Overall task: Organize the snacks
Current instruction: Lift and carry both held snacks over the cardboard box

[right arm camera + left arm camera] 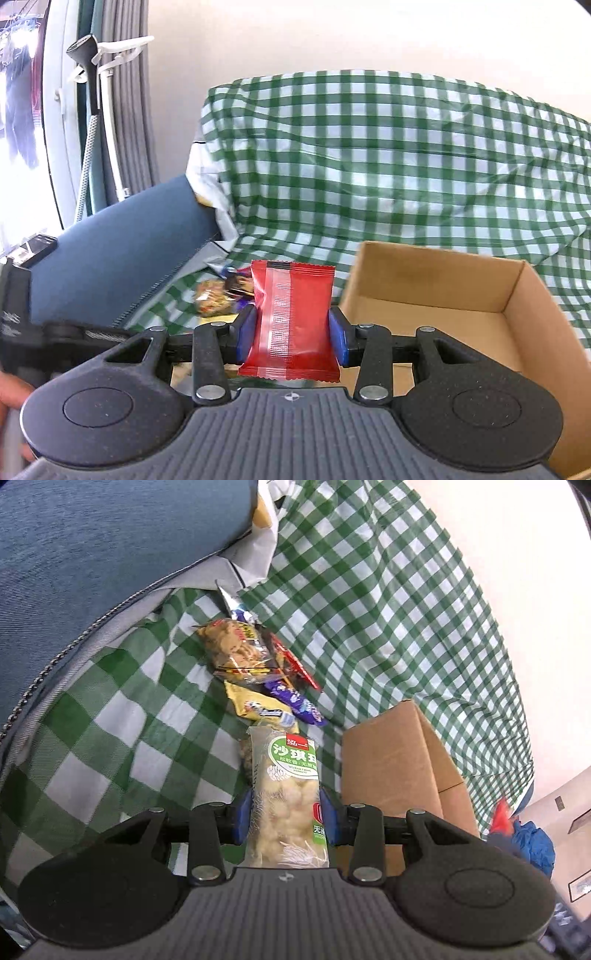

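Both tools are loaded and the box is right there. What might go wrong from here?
1. The left tool pinches the long sachima pack near one end; most of it sticks out forward, so it may swing or slip on the way to the cardboard box.
2. The red packet in the right tool is puffy and glossy, so it could squirt out if squeezed harder.
3. The box sits on soft checked bedding; a knock against its wall may tip it.
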Demonstrator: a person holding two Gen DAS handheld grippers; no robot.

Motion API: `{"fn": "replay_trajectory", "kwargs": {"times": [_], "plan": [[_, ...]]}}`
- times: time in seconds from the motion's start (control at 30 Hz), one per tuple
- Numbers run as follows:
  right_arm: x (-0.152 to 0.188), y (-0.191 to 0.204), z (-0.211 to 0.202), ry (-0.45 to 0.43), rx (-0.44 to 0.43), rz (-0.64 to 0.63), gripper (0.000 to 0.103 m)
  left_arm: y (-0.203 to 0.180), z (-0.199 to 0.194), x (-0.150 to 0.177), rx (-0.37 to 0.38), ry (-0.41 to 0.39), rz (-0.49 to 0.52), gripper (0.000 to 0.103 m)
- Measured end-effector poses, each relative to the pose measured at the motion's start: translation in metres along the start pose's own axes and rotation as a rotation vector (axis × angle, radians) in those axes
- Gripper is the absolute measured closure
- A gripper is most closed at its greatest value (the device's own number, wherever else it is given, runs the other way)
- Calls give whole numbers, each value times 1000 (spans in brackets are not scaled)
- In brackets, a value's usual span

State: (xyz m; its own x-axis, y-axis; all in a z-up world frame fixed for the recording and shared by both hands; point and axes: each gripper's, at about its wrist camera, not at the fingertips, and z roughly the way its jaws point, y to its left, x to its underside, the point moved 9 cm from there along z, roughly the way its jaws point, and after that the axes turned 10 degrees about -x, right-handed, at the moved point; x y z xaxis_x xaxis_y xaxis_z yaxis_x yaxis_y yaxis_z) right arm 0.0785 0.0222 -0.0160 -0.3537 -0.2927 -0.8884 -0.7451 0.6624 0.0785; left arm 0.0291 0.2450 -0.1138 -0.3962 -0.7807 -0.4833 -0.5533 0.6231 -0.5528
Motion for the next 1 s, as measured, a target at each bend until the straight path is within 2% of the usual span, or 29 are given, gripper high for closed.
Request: {"fn": "replay_trajectory", "kwargs": {"times": [0.1,0.17,0.3,0.57,1.0], "plan": [[15,-21,-1,3,15,71,59,-3,1,0,16,-3,-3,60],[16,-26,-4,-26,19,80,60,-4,3,0,24,0,-8,60],[28,-38,-1,9,45,69,59,-11,8,2,46,6,-9,60],[32,-68,-16,-6,82,104,59,-32,13,8,78,13,13,60],[38,-109,-40,-49,107,205,59,-120,-4,23,236,-9,67,60]]}}
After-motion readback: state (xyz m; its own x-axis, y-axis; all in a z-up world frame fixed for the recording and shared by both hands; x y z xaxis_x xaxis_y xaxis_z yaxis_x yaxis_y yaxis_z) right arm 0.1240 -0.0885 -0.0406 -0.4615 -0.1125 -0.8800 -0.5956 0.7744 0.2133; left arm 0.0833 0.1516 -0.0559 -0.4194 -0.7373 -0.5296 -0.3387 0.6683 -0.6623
